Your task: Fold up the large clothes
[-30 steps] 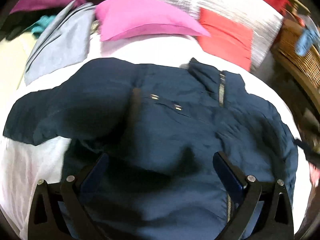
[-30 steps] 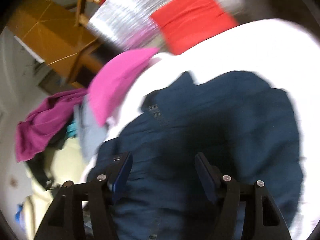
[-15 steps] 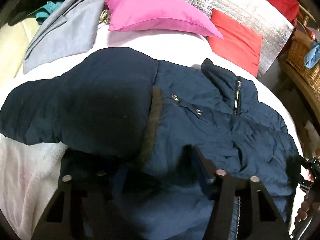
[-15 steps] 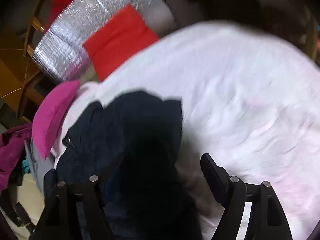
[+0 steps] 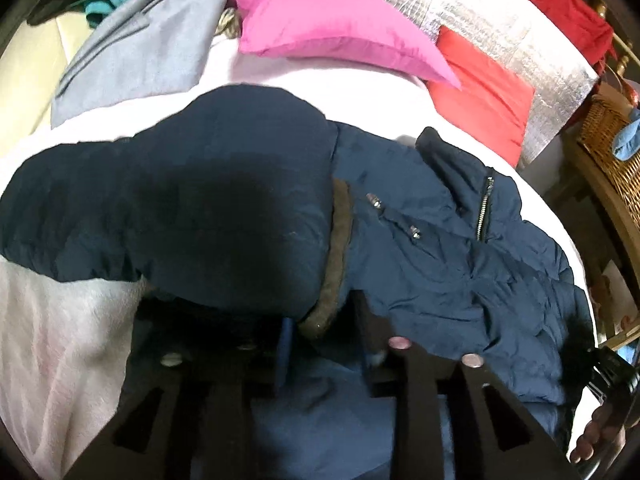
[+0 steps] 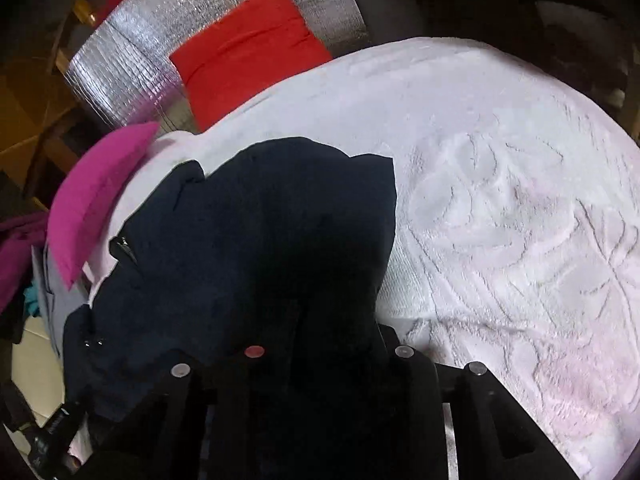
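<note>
Left wrist view: left gripper (image 5: pixel 320 344), fingers just closing on a thick fold of the one navy jacket (image 5: pixel 440 240), which spreads ahead of them across the bed (image 5: pixel 60 340). Beyond: one pink pillow (image 5: pixel 332 28), one red cushion (image 5: pixel 484 92), one grey garment (image 5: pixel 136 52). Risk: slippery padded bulk escaping.

Right wrist view: right gripper (image 6: pixel 316 344), fingers closing, buried in jacket fabric; grip uncertain. Risk: uneven fold.

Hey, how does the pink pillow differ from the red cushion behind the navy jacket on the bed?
The pink pillow is magenta, puffy and tapers to a pointed corner; the red cushion is bright red, flatter and more square. The pink pillow lies on the white bedspread beside a grey garment, while the red cushion leans against a silver quilted panel. Both are plain, unpatterned and sit beyond the navy jacket.
</note>
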The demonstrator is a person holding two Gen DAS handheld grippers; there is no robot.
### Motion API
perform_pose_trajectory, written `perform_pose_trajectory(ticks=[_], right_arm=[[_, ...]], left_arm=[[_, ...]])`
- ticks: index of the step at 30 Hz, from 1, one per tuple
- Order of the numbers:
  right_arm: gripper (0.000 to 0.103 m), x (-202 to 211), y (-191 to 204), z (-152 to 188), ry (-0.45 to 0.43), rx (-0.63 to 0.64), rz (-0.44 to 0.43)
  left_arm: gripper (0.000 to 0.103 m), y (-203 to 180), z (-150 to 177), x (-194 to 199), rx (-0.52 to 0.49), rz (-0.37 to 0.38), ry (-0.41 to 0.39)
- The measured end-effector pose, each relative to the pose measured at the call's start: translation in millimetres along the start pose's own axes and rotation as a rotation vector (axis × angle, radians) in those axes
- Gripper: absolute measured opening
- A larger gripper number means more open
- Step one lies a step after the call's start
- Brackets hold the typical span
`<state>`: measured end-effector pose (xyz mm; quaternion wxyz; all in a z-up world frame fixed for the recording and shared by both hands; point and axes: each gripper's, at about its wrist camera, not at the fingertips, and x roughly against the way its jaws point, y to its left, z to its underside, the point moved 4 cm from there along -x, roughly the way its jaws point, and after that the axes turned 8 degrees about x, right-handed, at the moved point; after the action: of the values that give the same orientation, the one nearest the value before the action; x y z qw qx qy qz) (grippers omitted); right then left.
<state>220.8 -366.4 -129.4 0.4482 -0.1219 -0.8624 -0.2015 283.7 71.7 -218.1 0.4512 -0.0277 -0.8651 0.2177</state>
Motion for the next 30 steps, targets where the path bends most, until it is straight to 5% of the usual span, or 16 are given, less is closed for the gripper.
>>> perform_pose_trajectory(ticks=[1,3,7,11,14,15,16,22,30], right_arm=[[0.064,6,4,0,-0.006,0.004,0.008],[0.077,24,9,-1,-0.064,0.015,0.042],[0.077,63,30,6,-0.192,0.102,0.126],[0.077,80,67,21,-0.259,0.181,0.079],[0.062,62,97,32,-0.164,0.206,-0.042],[0.044,54,106,36,-0.119,0.207,-0.077],[0.036,48,111,40,-0.087,0.206,-0.101],[0.036,40,138,70,-0.028,0.216,-0.180],[0.036,58,142,87,-0.026,0.249,-0.180]], left_arm=[[0.052,0,0,-1,0.007,0.014,0.012],[0.056,-1,1,0,-0.001,0.014,0.016],[0.056,0,-1,9,0.023,0.031,0.030],[0.060,10,4,39,0.062,0.130,0.063],[0.069,34,0,68,0.148,0.191,0.023],[0.069,50,-6,78,0.197,0.197,-0.011],[0.070,62,-9,85,0.230,0.189,-0.039],[0.073,175,-24,95,0.591,0.076,-0.126],[0.072,213,-27,57,0.791,0.183,-0.071]])
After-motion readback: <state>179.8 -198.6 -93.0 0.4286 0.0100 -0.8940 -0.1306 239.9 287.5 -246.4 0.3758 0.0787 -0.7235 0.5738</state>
